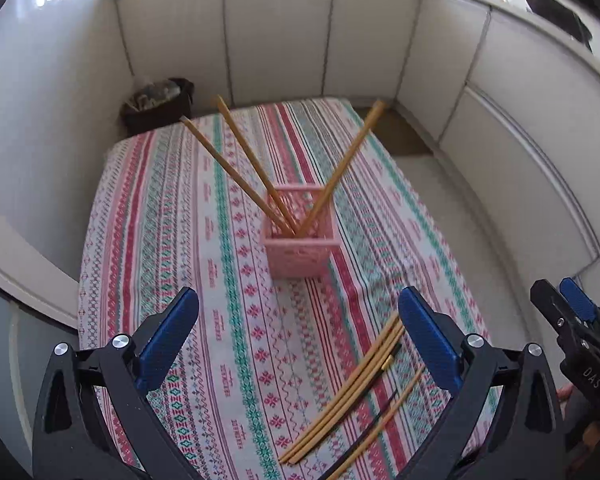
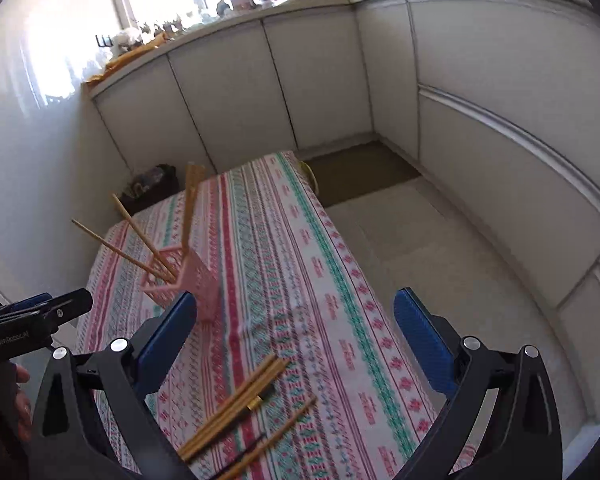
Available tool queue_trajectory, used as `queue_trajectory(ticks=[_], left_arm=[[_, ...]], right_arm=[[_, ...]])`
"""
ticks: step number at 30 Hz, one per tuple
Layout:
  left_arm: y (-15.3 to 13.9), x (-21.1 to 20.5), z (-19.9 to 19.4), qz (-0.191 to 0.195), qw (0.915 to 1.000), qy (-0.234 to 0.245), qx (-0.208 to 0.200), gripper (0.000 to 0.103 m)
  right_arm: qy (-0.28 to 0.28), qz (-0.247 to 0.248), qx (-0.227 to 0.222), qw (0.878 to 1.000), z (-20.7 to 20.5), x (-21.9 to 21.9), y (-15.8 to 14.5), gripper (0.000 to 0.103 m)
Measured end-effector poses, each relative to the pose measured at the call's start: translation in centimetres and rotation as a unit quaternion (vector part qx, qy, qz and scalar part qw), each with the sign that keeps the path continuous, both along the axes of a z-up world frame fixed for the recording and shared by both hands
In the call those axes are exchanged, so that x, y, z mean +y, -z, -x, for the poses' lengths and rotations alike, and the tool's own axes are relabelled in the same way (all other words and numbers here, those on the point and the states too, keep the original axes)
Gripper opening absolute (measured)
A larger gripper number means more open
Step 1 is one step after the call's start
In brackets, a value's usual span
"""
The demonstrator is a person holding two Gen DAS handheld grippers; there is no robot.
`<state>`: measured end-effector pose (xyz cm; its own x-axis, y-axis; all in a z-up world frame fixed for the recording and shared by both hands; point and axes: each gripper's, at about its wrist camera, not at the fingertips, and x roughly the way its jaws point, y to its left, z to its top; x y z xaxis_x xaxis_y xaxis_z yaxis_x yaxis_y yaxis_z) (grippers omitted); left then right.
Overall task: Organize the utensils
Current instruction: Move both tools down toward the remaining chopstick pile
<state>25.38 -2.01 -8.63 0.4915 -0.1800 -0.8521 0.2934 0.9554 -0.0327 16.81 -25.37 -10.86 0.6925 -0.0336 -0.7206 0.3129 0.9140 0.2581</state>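
A pink lattice holder (image 1: 298, 232) stands on the striped tablecloth (image 1: 228, 280) and holds three wooden chopsticks (image 1: 244, 160) leaning outward. It also shows in the right wrist view (image 2: 188, 284). A loose bunch of wooden and black chopsticks (image 1: 356, 392) lies flat near the table's front right; it shows in the right wrist view (image 2: 240, 404) too. My left gripper (image 1: 298, 336) is open and empty above the cloth, short of the holder. My right gripper (image 2: 294, 340) is open and empty over the loose bunch.
White cabinet fronts (image 1: 280, 40) wrap around the back and right. A dark bin (image 1: 158, 104) sits beyond the table's far left corner. Pale floor (image 2: 440, 272) lies right of the table. The other gripper shows at each view's edge (image 1: 572, 320) (image 2: 32, 320).
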Motion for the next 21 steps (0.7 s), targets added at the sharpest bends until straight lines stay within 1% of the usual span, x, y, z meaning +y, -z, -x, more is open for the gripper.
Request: queue_trajectory(ticks=[1, 3, 4, 6, 8, 11, 15, 16, 18, 19, 21], left_arm=[[1.3, -1.0, -0.2, -0.02, 0.9994, 0.015, 0.023, 0.096], [3.7, -2.6, -0.4, -0.053, 0.9966, 0.034, 0.053, 0.096], [4.8, -3.3, -0.4, -0.061, 0.9952, 0.041, 0.064, 0.096], [7.1, -4.5, -1.1, -0.073, 0.9913, 0.048, 0.098, 0.096], [9.2, -5.4, -1.7, -0.084, 0.9863, 0.049, 0.133, 0.096], [11.6, -6.8, -2.4, -0.098, 0.98, 0.047, 0.166, 0.096], [13.6, -8.4, -3.2, -0.129, 0.9755, 0.045, 0.172, 0.096], [13.9, -8.7, -3.3, -0.131, 0.975, 0.046, 0.173, 0.095], [14.5, -9.2, -3.5, -0.13, 0.9741, 0.047, 0.179, 0.092], [14.8, -9.4, -3.7, -0.131, 0.9739, 0.047, 0.179, 0.087], [15.3, -9.7, -3.9, -0.136, 0.9732, 0.045, 0.18, 0.085]], right_arm=[[0.005, -0.006, 0.015, 1.0, 0.6, -0.5, 1.0, 0.096], [0.02, -0.031, 0.052, 0.998, 1.5, -2.0, 3.4, 0.096], [0.025, -0.048, 0.065, 0.996, 1.8, -2.6, 4.3, 0.096], [0.035, -0.085, 0.089, 0.992, 1.9, -4.1, 5.7, 0.096], [0.042, -0.1, 0.09, 0.99, 2.1, -5.0, 6.2, 0.096], [0.05, -0.103, 0.091, 0.989, 2.4, -5.8, 6.4, 0.096], [0.047, -0.121, 0.107, 0.986, 2.5, -6.7, 7.1, 0.096], [0.046, -0.124, 0.11, 0.985, 2.5, -7.0, 7.2, 0.096], [0.047, -0.126, 0.112, 0.985, 2.7, -7.5, 7.3, 0.096], [0.048, -0.125, 0.113, 0.985, 2.8, -7.7, 7.3, 0.096], [0.049, -0.127, 0.112, 0.984, 2.9, -8.1, 7.4, 0.096]])
